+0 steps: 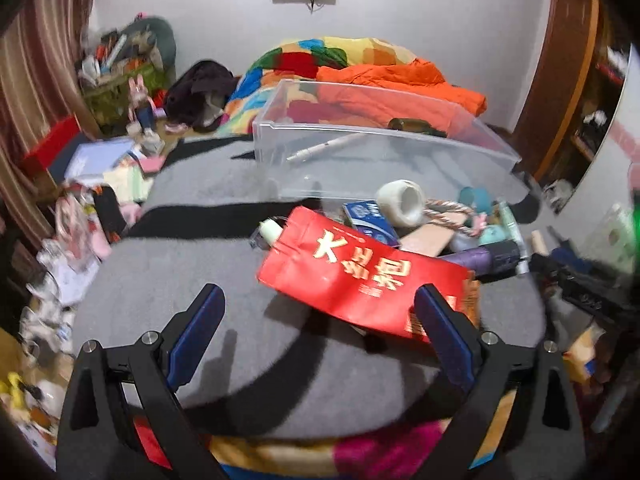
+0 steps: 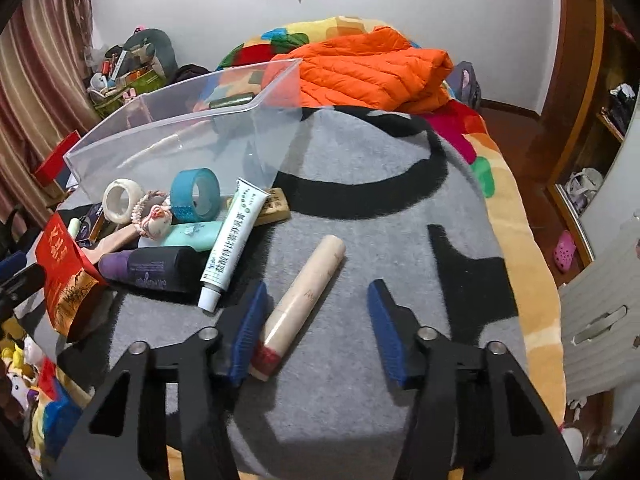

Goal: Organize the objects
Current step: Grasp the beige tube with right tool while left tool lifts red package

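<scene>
Left wrist view: left gripper (image 1: 318, 312) hovering with jaws spread wide, empty, red pouch (image 1: 360, 276) lying just ahead on grey blanket (image 1: 224, 216); pouch looking light, floppy, slick — pinching edge seeming best.

Right wrist view: right gripper (image 2: 318, 312) straddling cream tube (image 2: 304, 300), left pad touching, right pad apart, not yet clamping; tube looking rigid, smooth, prone to rolling — gripping mid-body. Clear bin (image 2: 160, 148) waiting behind pile.

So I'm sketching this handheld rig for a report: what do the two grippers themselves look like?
Both look alike. The left gripper and right gripper each have matte black angular linkage arms with triangular cut-outs and round silver pivot pins. Each finger carries a long flat blue pad. No cables, markings or sleeves show.
</scene>
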Tool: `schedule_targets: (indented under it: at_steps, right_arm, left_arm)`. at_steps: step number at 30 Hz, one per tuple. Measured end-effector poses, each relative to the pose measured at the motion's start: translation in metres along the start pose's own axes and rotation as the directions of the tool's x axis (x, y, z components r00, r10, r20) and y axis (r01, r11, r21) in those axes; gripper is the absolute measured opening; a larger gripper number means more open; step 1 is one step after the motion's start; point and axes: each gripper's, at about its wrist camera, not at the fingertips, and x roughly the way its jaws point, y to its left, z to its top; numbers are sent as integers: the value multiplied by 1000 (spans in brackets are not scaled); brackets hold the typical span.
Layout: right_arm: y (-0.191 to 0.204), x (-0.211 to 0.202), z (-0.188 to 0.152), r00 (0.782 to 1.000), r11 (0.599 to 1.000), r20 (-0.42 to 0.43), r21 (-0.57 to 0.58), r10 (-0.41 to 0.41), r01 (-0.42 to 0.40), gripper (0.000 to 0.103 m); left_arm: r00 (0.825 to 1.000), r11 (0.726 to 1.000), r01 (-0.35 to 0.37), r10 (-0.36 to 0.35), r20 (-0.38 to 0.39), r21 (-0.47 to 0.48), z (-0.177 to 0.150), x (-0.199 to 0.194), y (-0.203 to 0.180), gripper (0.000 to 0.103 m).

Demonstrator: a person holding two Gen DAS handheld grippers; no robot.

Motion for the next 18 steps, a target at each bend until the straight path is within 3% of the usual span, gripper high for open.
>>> schedule_targets:
  at_steps: [5, 11, 15, 18]
  right_arm:
    - [-3, -2, 0, 1000, 1000, 7, 13, -2, 2, 30]
    - [0, -4, -4, 1000, 1000, 28, -14, -14, 14, 17]
    - [-1, -6, -7, 999, 1000, 38, -21, -13, 14, 16]
    - [0, -7, -9, 999, 999, 47, -27, -15, 17, 16]
  left_arm:
    - [998, 998, 55, -56, -15, -40, -5, -5, -12, 97]
    - [992, 993, 85, -92, -85, -78, 4, 20, -33, 97]
    - [998, 993, -3, -4, -65, -121, 15, 30, -39, 97]
    - [997, 990, -29, 19, -77, -139, 15, 39, -42, 97]
